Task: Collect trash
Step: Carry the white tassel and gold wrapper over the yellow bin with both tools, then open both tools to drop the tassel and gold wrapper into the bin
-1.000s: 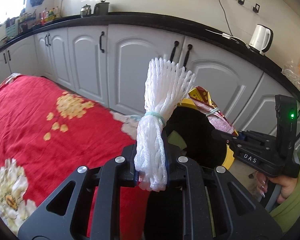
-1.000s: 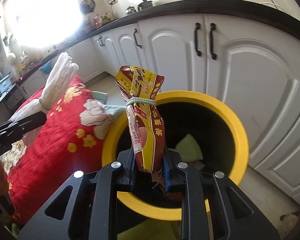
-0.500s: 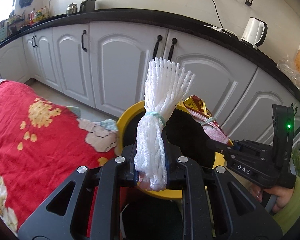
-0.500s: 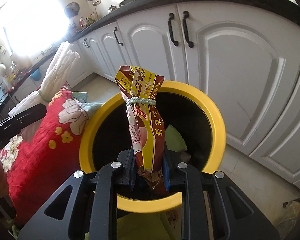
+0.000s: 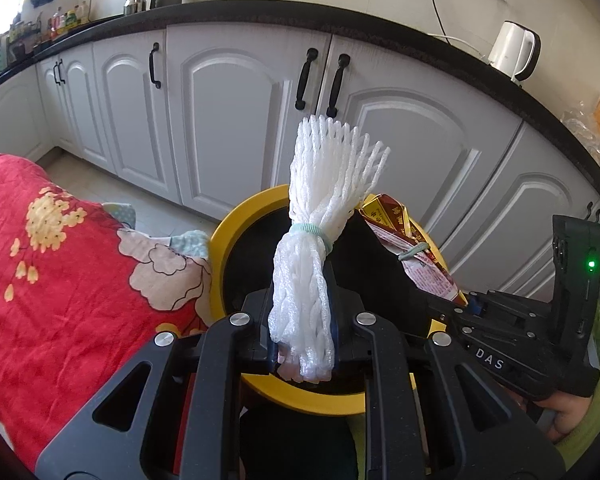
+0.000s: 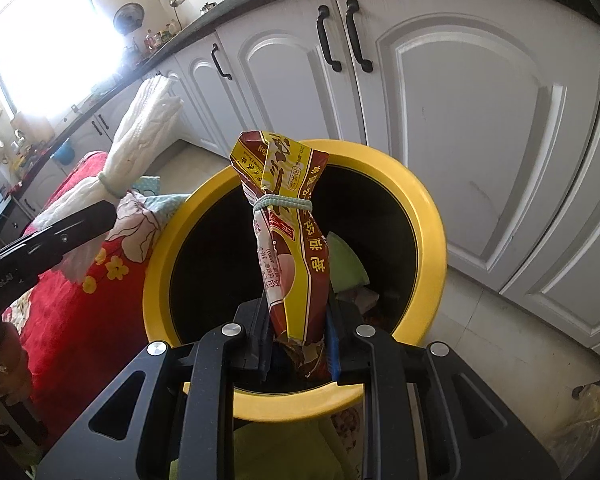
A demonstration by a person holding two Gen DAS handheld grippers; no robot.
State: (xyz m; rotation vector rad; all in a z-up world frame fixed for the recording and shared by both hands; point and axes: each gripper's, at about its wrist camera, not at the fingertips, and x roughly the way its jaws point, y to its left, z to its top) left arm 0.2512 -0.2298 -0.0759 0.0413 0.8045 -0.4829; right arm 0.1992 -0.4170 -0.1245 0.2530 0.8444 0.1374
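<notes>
My left gripper (image 5: 302, 320) is shut on a white foam net bundle (image 5: 320, 220) tied with a green band, held upright over the near rim of the yellow trash bin (image 5: 236, 220). My right gripper (image 6: 300, 328) is shut on a red and yellow snack wrapper (image 6: 288, 216) tied with a green band, held upright above the bin's opening (image 6: 428, 216). The wrapper (image 5: 412, 248) and right gripper (image 5: 452, 312) also show in the left wrist view. The foam net (image 6: 140, 128) shows at the left in the right wrist view. Green trash (image 6: 346, 264) lies inside the bin.
A table with a red flowered cloth (image 5: 60, 280) stands left of the bin, touching it. White kitchen cabinets (image 5: 236, 120) with black handles run behind. A white kettle (image 5: 514, 50) stands on the black counter. A plastic bag (image 6: 588, 412) lies on the floor at right.
Both grippers have moved toward the bin with their loads. The bin now sits nearer and more centred in both views, and the red cloth has slid to the left.
</notes>
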